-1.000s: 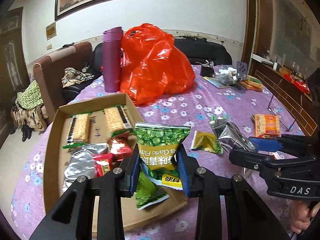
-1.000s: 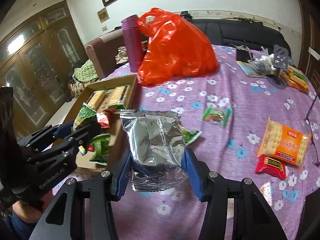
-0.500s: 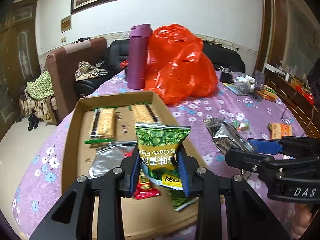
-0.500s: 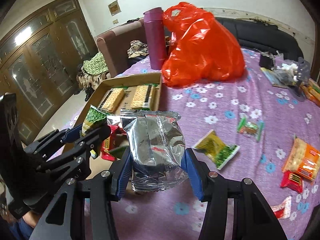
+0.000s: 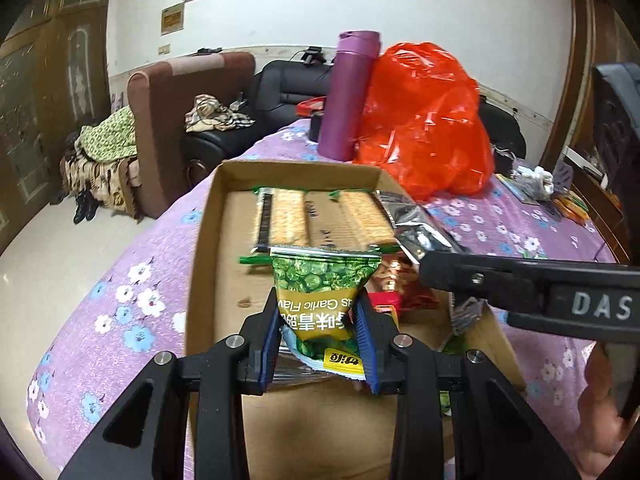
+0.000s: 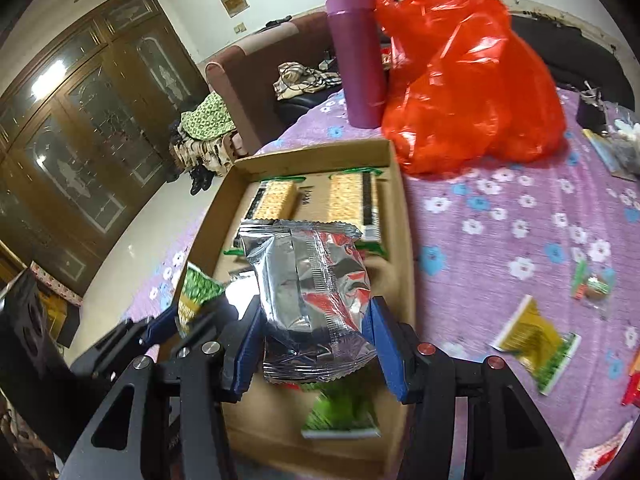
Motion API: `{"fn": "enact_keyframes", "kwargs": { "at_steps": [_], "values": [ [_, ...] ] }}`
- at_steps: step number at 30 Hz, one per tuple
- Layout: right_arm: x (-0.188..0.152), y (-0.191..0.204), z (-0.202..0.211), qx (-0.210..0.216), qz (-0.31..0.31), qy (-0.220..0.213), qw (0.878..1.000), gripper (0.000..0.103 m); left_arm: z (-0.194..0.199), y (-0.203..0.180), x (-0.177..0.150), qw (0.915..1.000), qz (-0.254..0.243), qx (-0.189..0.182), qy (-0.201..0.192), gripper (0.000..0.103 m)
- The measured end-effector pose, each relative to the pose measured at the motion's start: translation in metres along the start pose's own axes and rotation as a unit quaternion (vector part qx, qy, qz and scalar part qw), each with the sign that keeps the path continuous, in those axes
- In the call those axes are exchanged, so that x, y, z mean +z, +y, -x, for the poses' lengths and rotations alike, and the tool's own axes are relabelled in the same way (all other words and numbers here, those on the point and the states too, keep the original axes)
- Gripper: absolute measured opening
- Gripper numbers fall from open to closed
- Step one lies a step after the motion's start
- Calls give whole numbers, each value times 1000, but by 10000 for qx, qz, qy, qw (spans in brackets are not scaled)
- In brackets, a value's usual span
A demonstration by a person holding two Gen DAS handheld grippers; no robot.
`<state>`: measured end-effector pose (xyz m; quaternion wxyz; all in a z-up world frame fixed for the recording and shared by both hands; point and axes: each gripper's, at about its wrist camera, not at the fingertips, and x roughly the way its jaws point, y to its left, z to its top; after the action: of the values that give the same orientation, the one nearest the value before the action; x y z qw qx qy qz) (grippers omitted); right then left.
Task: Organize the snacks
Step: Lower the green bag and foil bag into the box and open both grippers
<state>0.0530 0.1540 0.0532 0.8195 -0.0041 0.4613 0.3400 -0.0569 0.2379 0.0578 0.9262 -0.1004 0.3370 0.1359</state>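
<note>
Worktop (image 6: 500, 216), purple floral cloth. Cardboard box (image 5: 208, 240), two cracker packs (image 5: 288, 220) at far end. Silver packet (image 6: 312, 296) gripped by right gripper (image 6: 316, 344) fingers above box. Green pea packet (image 5: 324, 300) gripped by left gripper (image 5: 320, 344) fingers above box.

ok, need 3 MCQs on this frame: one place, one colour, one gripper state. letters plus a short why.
1. The cracker packs lie where?
A. at the box's far end
B. on the cloth
C. in the orange bag

2. The bottle beside the orange bag is:
A. blue
B. purple
C. white

3. The right gripper is:
A. open and empty
B. shut on a silver packet
C. shut on the bottle

Key: 1 A, the cracker packs lie by the far wall of the cardboard box. 2 B, the bottle is purple. 3 B, the right gripper clamps the silver packet.
</note>
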Motion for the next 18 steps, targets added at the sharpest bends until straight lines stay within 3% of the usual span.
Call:
{"fn": "enact_keyframes", "kwargs": {
  "at_steps": [18],
  "values": [
    [37, 19, -47, -159, -149, -4, 9998, 57, -18, 0, -2, 9998, 1, 67, 178, 33]
  ]
}}
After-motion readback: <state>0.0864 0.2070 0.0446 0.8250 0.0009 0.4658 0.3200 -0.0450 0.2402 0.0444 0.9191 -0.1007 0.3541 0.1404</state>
